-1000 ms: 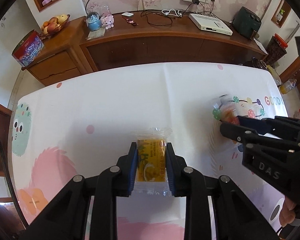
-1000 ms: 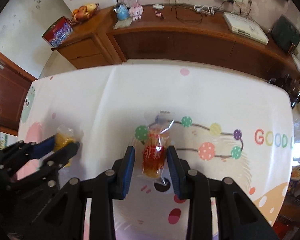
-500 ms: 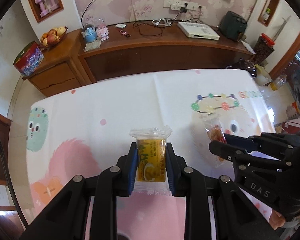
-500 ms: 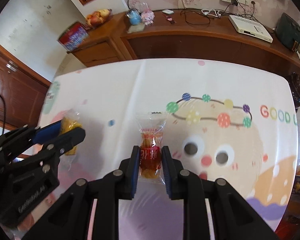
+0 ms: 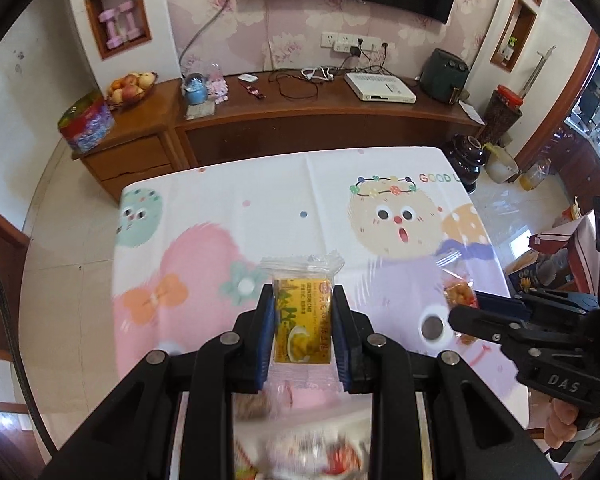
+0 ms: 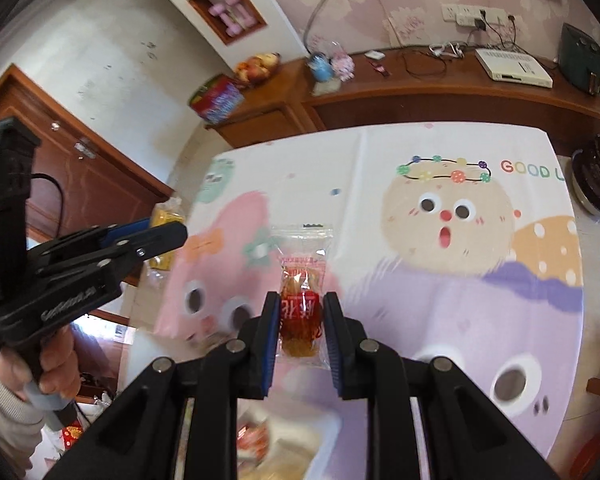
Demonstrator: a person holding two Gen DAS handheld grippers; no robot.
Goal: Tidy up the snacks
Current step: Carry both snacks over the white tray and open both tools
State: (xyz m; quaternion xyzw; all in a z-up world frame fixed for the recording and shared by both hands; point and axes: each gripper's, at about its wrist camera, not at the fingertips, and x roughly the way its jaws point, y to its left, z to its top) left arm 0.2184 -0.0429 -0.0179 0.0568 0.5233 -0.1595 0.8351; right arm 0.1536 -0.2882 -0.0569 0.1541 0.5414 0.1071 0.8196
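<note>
My left gripper point(image 5: 303, 304) is shut on a yellow snack packet point(image 5: 302, 320) in a clear wrapper, held above the near part of the cartoon tablecloth point(image 5: 260, 208). My right gripper point(image 6: 300, 308) is shut on a red and orange snack packet point(image 6: 301, 304), also held above the cloth. The right gripper shows in the left wrist view point(image 5: 460, 314) at the right with its packet point(image 5: 458, 294). The left gripper shows in the right wrist view point(image 6: 172, 230) at the left with its yellow packet point(image 6: 165, 218). Blurred snacks point(image 5: 300, 448) lie below the left gripper.
A wooden sideboard point(image 5: 300, 120) stands beyond the table with a fruit bowl point(image 5: 130, 86), a red tin point(image 5: 85, 122), a white box point(image 5: 380, 88) and cables. A dark pot point(image 5: 466, 156) stands off the table's far right corner. A wooden door point(image 6: 80, 168) is at the left.
Both grippers have lifted and pulled back toward the near edge with their packets held. More of the table and room shows, and blurred snacks have come into view below.
</note>
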